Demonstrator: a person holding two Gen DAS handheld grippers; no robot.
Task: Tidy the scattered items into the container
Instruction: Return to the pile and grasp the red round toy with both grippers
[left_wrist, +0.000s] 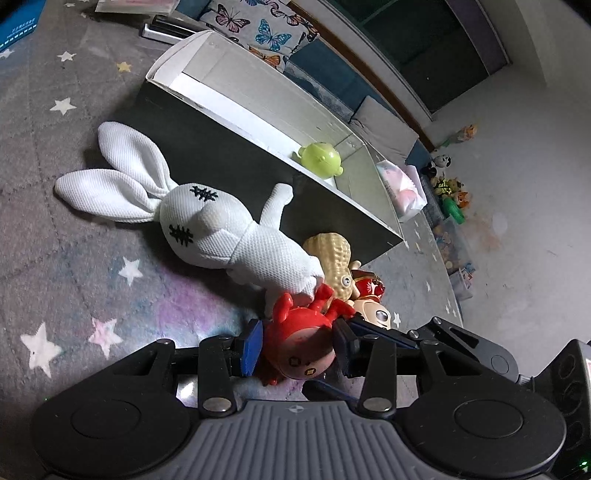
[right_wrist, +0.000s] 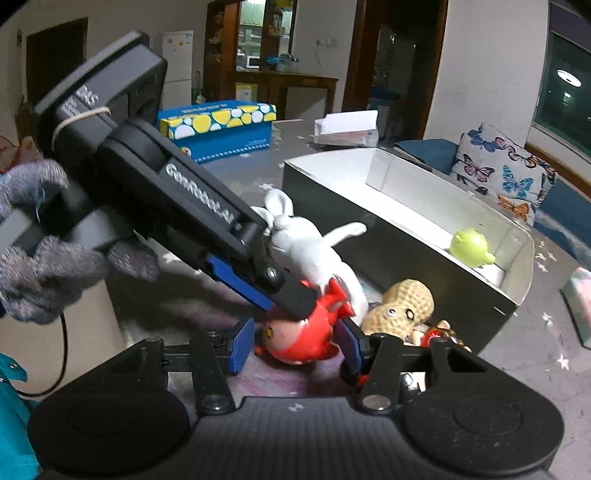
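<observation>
A red toy figure (left_wrist: 299, 347) lies on the star rug between the blue pads of my left gripper (left_wrist: 297, 349), which touch its sides. In the right wrist view the same red figure (right_wrist: 299, 338) sits between the open pads of my right gripper (right_wrist: 295, 345), with the left gripper (right_wrist: 288, 299) reaching onto it from above left. A white plush rabbit (left_wrist: 221, 221) lies beside the dark open box (left_wrist: 229, 155), which holds a green toy (left_wrist: 319, 159). A peanut toy (left_wrist: 334, 266) and a red-capped doll (left_wrist: 369, 295) lie next to the red figure.
A butterfly cushion (right_wrist: 506, 173) and blue sofa stand behind the box. A blue tissue box (right_wrist: 218, 125) and white papers (right_wrist: 347, 127) lie further back. A plastic bag (left_wrist: 400, 184) and several small toys (left_wrist: 450, 192) sit beyond the box's end.
</observation>
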